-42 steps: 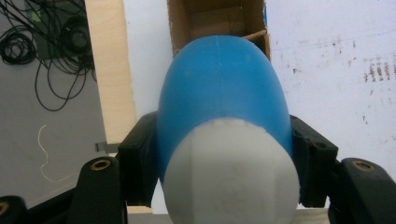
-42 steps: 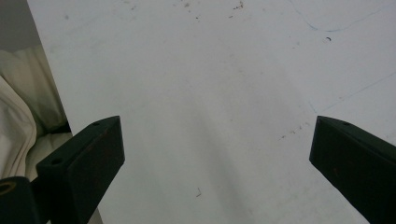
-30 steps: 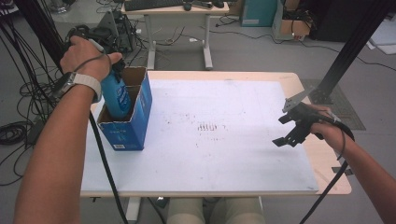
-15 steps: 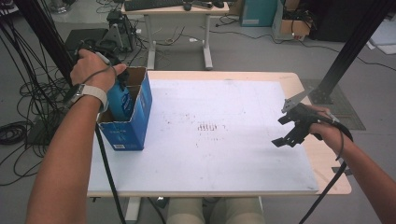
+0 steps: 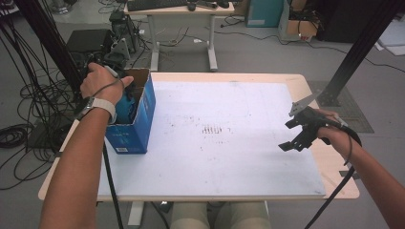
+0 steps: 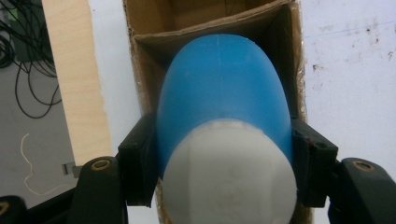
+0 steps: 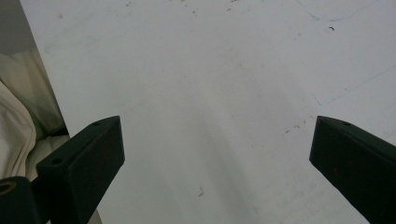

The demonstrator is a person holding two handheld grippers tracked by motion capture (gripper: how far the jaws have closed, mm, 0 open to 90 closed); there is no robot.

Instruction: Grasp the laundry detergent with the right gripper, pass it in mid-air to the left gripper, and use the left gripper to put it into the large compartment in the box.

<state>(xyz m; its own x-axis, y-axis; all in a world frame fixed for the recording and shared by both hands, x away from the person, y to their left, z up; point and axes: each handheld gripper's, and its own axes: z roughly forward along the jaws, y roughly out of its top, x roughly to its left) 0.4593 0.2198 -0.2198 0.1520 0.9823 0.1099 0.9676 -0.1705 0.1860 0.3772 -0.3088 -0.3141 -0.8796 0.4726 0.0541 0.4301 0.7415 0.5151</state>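
My left gripper point(image 6: 224, 161) is shut on a blue bottle point(image 6: 224, 93) with a white cap point(image 6: 231, 177), its black pads pressing on both sides just past the cap. The bottle points down into an open cardboard box point(image 6: 144, 32). From the high view, that box point(image 5: 138, 126) is blue outside and stands at the table's left edge. There the bottle point(image 5: 126, 106) is partly sunk in it under the person's left hand point(image 5: 100, 81). My right gripper point(image 5: 292, 133) hovers over the right side of the white tabletop point(image 5: 229, 157), open, with nothing between its jaws point(image 7: 217, 158).
Cables point(image 5: 19, 133) lie on the floor left of the table. A desk with a keyboard point(image 5: 157, 5) stands behind it. A black frame post point(image 5: 358, 52) slants at the back right. The person's knees point(image 5: 215, 214) are at the table's near edge.
The left hand has come down with the blue bottle, which now sits deeper in the box. The right gripper has stayed where it was.
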